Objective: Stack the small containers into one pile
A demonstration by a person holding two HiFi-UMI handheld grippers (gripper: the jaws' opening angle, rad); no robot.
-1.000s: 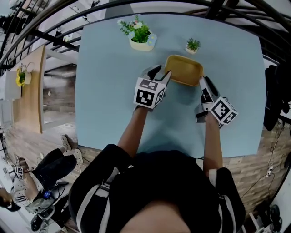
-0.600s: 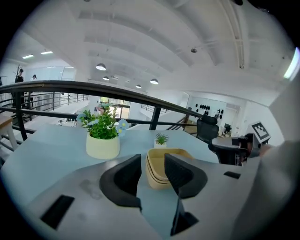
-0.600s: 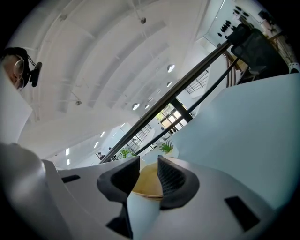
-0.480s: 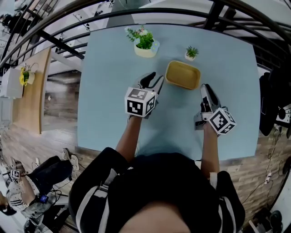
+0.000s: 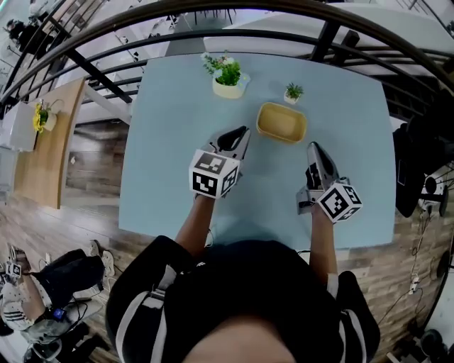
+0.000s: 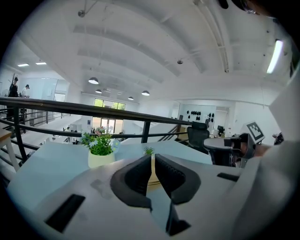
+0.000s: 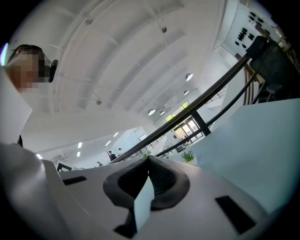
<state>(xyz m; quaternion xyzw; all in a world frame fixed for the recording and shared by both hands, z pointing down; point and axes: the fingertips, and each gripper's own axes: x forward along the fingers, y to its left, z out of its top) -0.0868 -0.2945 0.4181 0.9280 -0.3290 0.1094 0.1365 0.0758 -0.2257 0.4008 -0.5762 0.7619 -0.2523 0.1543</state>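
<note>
A single yellow rectangular container [image 5: 281, 122] rests on the light blue table [image 5: 174, 156]; whether it is a pile of several I cannot tell. My left gripper [image 5: 242, 132] hovers to its left, apart from it. Its jaws have just been closing and now stand almost together with nothing between them [image 6: 153, 157]. A sliver of the container [image 6: 152, 171] shows through the slit. My right gripper [image 5: 312, 147] hangs below and right of the container, clear of it. Its jaws [image 7: 148, 159] are shut and hold nothing.
A flowering plant in a cream pot [image 5: 228, 79] and a small potted plant [image 5: 291, 93] stand behind the container. A dark railing [image 5: 213, 14] arcs past the table's far edge. A black chair [image 5: 415, 163] is off the right edge.
Both grippers have drawn back from the container's two ends toward the person and risen. The left jaws went from wide open to nearly together. The container stayed on the table.
</note>
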